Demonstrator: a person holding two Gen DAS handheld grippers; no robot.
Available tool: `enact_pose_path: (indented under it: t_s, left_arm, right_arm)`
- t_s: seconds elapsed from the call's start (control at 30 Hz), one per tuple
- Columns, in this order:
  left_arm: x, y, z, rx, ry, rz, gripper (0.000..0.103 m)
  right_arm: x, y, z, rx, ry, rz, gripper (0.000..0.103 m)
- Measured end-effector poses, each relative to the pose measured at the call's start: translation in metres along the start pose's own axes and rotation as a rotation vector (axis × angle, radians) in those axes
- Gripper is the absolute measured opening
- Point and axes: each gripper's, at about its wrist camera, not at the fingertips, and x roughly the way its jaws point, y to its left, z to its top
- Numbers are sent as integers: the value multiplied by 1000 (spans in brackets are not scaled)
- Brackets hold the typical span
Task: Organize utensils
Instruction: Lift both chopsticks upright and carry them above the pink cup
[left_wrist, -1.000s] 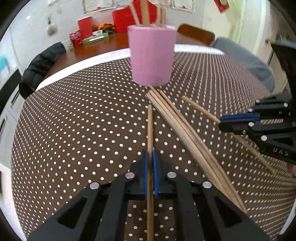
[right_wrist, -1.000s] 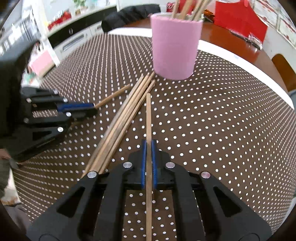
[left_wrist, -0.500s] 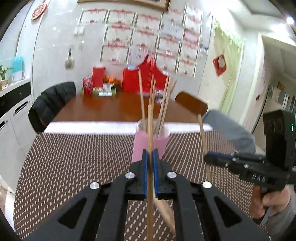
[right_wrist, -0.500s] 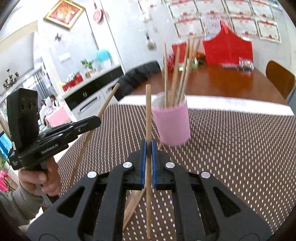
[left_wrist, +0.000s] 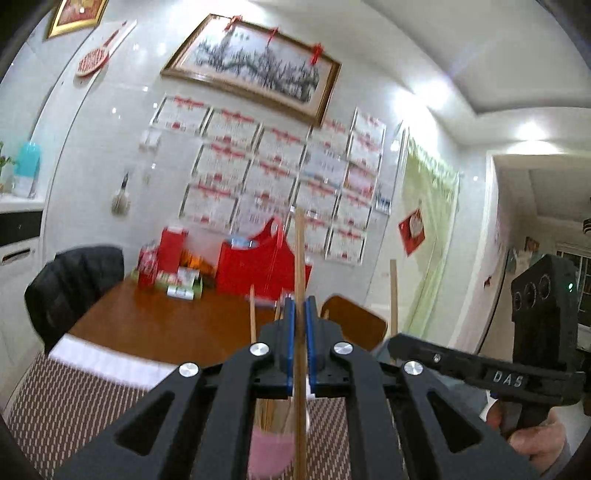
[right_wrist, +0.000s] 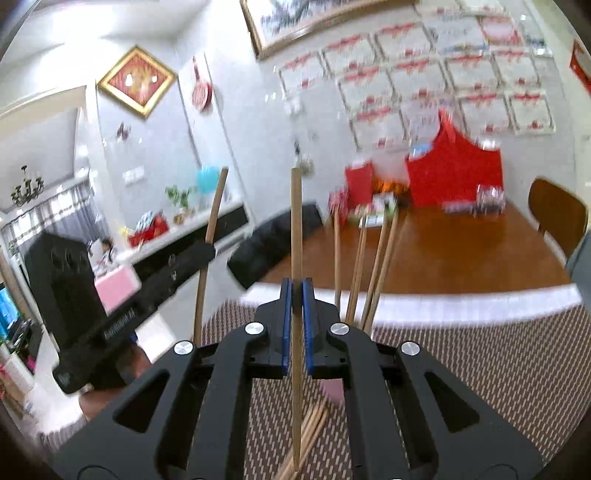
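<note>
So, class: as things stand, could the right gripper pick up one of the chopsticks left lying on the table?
Probably not yet. The right gripper is shut on a chopstick and raised above the loose chopsticks on the table. It would have to let that one go first.

A white tiled wall (left_wrist: 92, 155) carries a framed painting (left_wrist: 255, 66) above rows of certificates (left_wrist: 273, 177). Below them stand a wooden table (left_wrist: 162, 325), a dark-draped chair (left_wrist: 70, 280) and a green curtain (left_wrist: 428, 236).
</note>
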Motion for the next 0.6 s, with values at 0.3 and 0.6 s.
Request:
enact_pose_path:
  t_s: [0.3,0.6]
  left_arm:
    - [72,1,30,27,-83,-39,6]
    - [122,18,3,-20,-66,-58,6]
  right_arm:
    - [36,-25,56,47,-109,-42,6]
    - [78,-43,55,26,-118,-97,6]
